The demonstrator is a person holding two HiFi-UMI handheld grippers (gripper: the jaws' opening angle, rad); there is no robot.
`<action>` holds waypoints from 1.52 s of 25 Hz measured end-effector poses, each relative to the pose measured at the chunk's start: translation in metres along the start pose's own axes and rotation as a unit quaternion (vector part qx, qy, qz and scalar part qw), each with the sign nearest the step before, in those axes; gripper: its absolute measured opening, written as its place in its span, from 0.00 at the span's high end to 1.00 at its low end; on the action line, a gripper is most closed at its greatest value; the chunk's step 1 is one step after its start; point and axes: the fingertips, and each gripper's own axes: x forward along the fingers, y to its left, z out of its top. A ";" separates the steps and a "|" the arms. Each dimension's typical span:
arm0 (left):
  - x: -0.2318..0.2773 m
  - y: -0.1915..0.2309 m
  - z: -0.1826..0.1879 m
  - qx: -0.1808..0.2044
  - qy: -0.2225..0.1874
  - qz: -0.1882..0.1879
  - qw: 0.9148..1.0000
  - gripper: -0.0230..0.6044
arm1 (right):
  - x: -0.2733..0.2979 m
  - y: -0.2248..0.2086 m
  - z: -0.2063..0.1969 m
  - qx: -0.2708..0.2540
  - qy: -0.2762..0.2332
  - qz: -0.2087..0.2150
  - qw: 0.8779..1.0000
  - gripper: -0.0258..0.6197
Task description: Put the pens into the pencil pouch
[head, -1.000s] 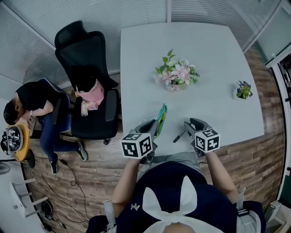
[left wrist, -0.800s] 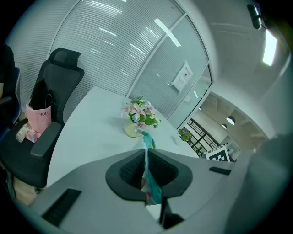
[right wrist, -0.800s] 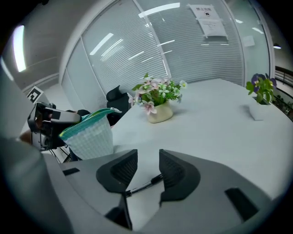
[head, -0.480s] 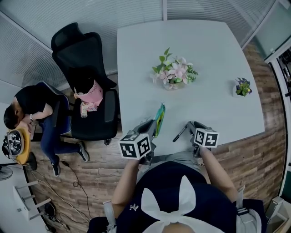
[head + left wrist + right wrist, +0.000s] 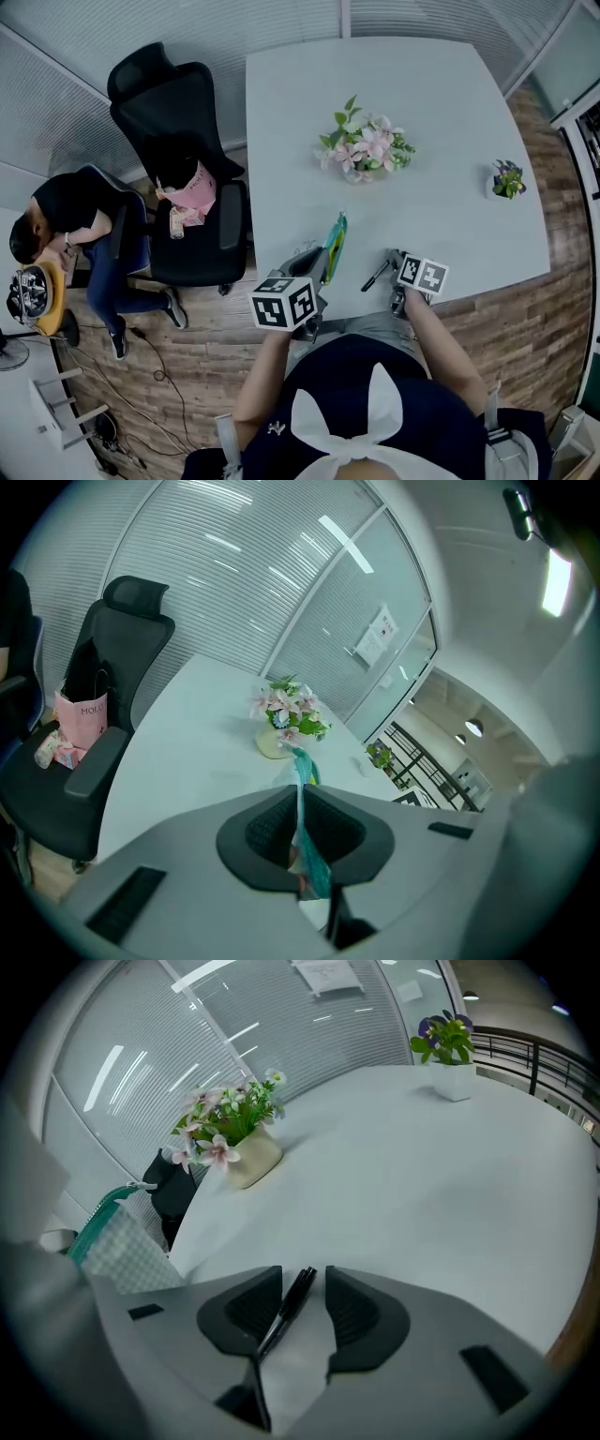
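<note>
A checked pencil pouch (image 5: 333, 244) with a teal zip stands on edge at the near side of the white table (image 5: 441, 103). My left gripper (image 5: 315, 262) is shut on its lower end. In the left gripper view the pouch (image 5: 302, 772) rises from between the closed jaws of the left gripper (image 5: 299, 808). A black pen (image 5: 376, 276) lies on the table just right of it. My right gripper (image 5: 393, 266) is open and tilted down over the pen. In the right gripper view the pen (image 5: 291, 1305) lies between the parted jaws of the right gripper (image 5: 305, 1286), nearer the left one, and the pouch (image 5: 111, 1241) shows at the left.
A vase of pink flowers (image 5: 364, 150) stands mid-table and a small potted plant (image 5: 506, 180) at the right. A black office chair (image 5: 178, 122) with a pink bag (image 5: 192, 192) is left of the table. A person (image 5: 70, 211) sits further left. The table's near edge is under my grippers.
My right gripper has come down toward the table and rolled, so the pen now lies between its jaws. The left gripper and the pouch have stayed where they were.
</note>
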 end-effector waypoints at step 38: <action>-0.009 0.011 0.001 0.014 0.003 -0.020 1.000 0.90 | -0.057 0.063 0.059 -0.032 -0.090 0.056 0.994 0.89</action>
